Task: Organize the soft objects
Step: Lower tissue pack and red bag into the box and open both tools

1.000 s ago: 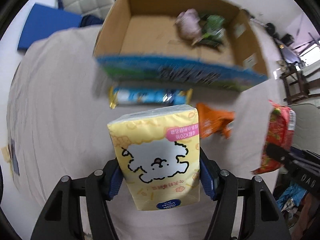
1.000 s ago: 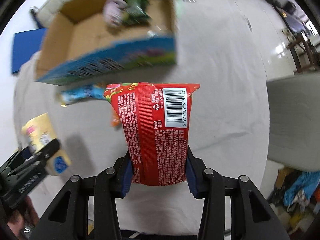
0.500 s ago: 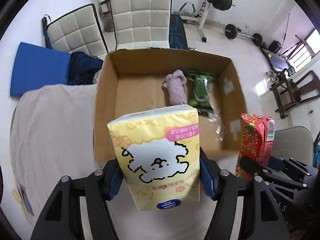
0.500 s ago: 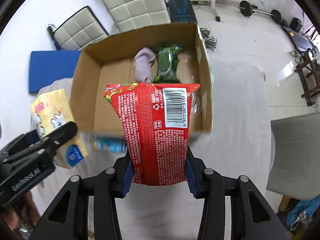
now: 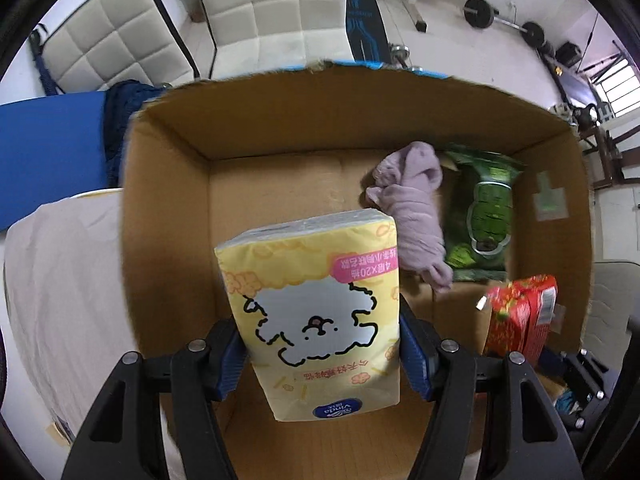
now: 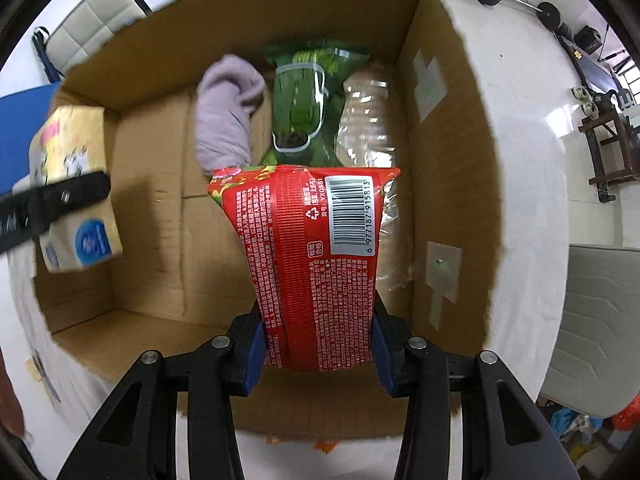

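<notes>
My left gripper (image 5: pixel 320 356) is shut on a yellow tissue pack (image 5: pixel 316 312) with a cartoon dog, held over the left half of an open cardboard box (image 5: pixel 168 208). My right gripper (image 6: pixel 316 340) is shut on a red snack bag (image 6: pixel 312 264), held over the box's (image 6: pixel 452 184) right half. The tissue pack (image 6: pixel 72 184) shows at the left of the right wrist view; the red bag (image 5: pixel 524 320) shows at the lower right of the left wrist view. Inside the box lie a lilac cloth (image 5: pixel 416 208), a green packet (image 5: pixel 484 216) and a clear plastic bag (image 6: pixel 368 120).
The box stands on a table under a pale cloth (image 5: pixel 64 280). Two white padded chairs (image 5: pixel 272 12) and a blue mat (image 5: pixel 48 152) are behind it. Gym weights (image 5: pixel 504 24) lie on the floor at the back right. A grey cushion (image 6: pixel 600 328) is at the right.
Both grippers have moved forward from in front of the box to above its inside, each still holding its pack. The snacks on the cloth have dropped out of view.
</notes>
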Demonstrator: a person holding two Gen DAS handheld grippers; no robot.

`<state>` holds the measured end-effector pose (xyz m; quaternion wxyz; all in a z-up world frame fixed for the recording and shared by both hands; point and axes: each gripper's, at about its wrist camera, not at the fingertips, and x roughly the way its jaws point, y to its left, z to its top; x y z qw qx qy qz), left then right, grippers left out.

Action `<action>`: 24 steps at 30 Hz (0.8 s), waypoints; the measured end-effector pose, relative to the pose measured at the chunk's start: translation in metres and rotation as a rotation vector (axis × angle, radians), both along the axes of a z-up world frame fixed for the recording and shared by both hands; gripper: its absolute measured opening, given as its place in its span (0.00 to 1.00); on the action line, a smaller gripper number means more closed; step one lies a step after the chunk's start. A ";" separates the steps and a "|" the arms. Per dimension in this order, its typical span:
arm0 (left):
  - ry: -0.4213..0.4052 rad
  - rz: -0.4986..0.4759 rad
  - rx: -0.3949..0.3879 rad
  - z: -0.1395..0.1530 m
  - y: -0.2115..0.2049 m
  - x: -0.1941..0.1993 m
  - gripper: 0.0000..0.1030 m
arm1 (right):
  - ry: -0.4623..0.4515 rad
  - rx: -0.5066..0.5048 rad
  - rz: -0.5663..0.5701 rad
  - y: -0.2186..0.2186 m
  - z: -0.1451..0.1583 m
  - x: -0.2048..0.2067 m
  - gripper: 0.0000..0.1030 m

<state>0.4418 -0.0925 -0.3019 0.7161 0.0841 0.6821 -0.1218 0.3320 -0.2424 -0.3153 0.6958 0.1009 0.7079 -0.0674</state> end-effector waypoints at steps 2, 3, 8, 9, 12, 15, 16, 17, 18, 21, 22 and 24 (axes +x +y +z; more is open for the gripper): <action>0.015 -0.014 0.013 -0.010 -0.004 0.009 0.61 | 0.022 -0.002 -0.001 0.001 -0.013 0.004 0.46; 0.022 -0.021 0.022 -0.015 -0.007 0.012 0.61 | 0.029 -0.003 0.002 0.001 -0.017 0.005 0.46; 0.038 -0.040 0.044 -0.033 -0.018 0.029 0.61 | 0.066 -0.013 0.011 0.007 -0.033 0.005 0.46; 0.041 -0.046 0.051 -0.036 -0.020 0.032 0.61 | 0.073 -0.013 0.012 0.008 -0.036 0.005 0.46; 0.052 -0.051 0.066 -0.042 -0.026 0.037 0.62 | 0.081 -0.015 0.016 0.010 -0.039 0.006 0.46; 0.087 -0.035 0.058 -0.046 -0.027 0.039 0.62 | 0.095 -0.007 0.015 0.009 -0.042 0.008 0.46; 0.095 -0.026 0.048 -0.048 -0.025 0.042 0.62 | 0.100 -0.004 0.014 0.013 -0.045 0.007 0.47; 0.098 -0.016 0.035 -0.047 -0.024 0.043 0.62 | 0.105 0.001 0.012 0.014 -0.046 0.006 0.47; 0.095 -0.009 0.030 -0.045 -0.023 0.043 0.63 | 0.109 0.011 0.010 0.013 -0.046 0.006 0.47; 0.074 -0.010 0.032 -0.038 -0.024 0.044 0.67 | 0.117 0.018 0.008 0.014 -0.044 0.005 0.50; 0.061 -0.008 0.036 -0.033 -0.023 0.043 0.71 | 0.116 0.018 0.005 0.012 -0.045 0.008 0.56; 0.047 -0.005 0.022 -0.025 -0.023 0.041 0.74 | 0.108 0.019 0.006 0.012 -0.036 0.010 0.62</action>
